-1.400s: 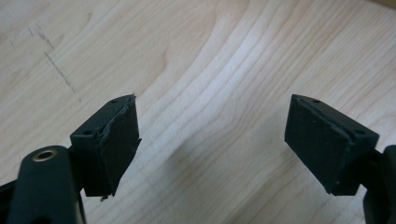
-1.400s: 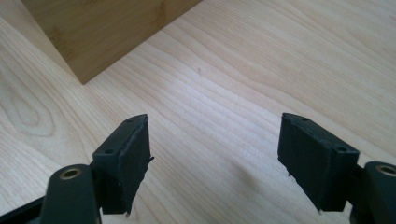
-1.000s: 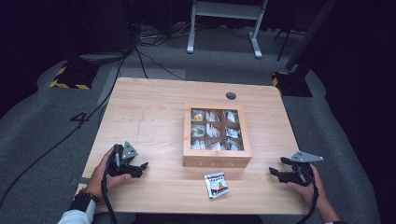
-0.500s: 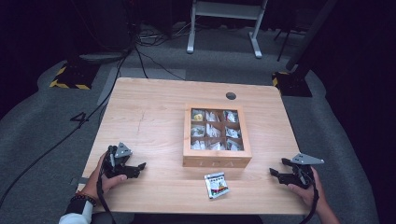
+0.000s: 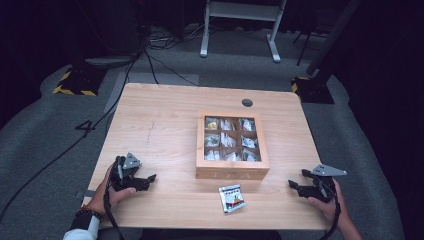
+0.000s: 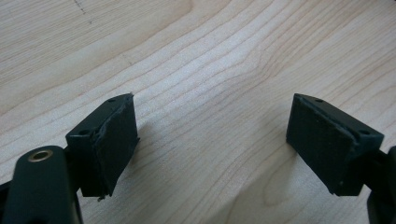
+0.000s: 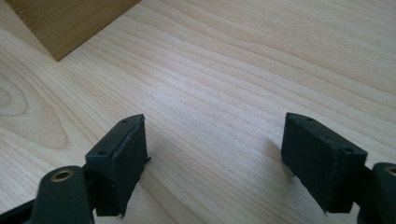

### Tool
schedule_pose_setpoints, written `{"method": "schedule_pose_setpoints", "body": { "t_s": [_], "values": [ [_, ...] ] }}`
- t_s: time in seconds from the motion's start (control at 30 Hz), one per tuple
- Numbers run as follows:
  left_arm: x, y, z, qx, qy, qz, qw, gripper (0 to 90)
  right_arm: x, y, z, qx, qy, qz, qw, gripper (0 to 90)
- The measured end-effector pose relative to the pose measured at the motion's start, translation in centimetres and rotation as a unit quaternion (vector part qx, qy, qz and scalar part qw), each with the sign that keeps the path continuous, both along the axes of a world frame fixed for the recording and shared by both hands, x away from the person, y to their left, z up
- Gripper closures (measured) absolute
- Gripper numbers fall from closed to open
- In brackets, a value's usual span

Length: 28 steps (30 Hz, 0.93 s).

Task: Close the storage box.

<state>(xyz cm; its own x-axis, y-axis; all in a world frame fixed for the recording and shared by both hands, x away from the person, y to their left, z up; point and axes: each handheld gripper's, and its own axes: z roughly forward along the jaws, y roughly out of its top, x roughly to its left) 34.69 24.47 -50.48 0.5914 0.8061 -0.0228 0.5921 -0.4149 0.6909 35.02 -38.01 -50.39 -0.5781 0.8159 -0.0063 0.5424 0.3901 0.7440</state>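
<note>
A wooden counter (image 5: 165,120) holds a compartment box (image 5: 231,172) of packets, with one loose packet (image 5: 232,198) lying just in front of it. The left hand-held gripper (image 5: 150,178) and right hand-held gripper (image 5: 292,184) rest at opposite near corners — both with jaws spread, nothing between them, well apart from the packet.

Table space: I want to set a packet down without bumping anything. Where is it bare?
The table is bare left of the box and along the far edge. It is tighter in front of the box, where a packet lies between the left gripper and right gripper.
</note>
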Motion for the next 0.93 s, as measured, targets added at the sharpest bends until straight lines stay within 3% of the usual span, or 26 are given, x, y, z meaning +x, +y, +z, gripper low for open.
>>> {"method": "schedule_pose_setpoints", "body": {
  "t_s": [0.93],
  "values": [
    [0.08, 0.17, -0.02, 0.0, -0.002, -0.01, 0.9999, 16.5, 0.01, 0.05, -0.01, 0.0, 0.001, 0.001, 1.0, 21.3]
  ]
}}
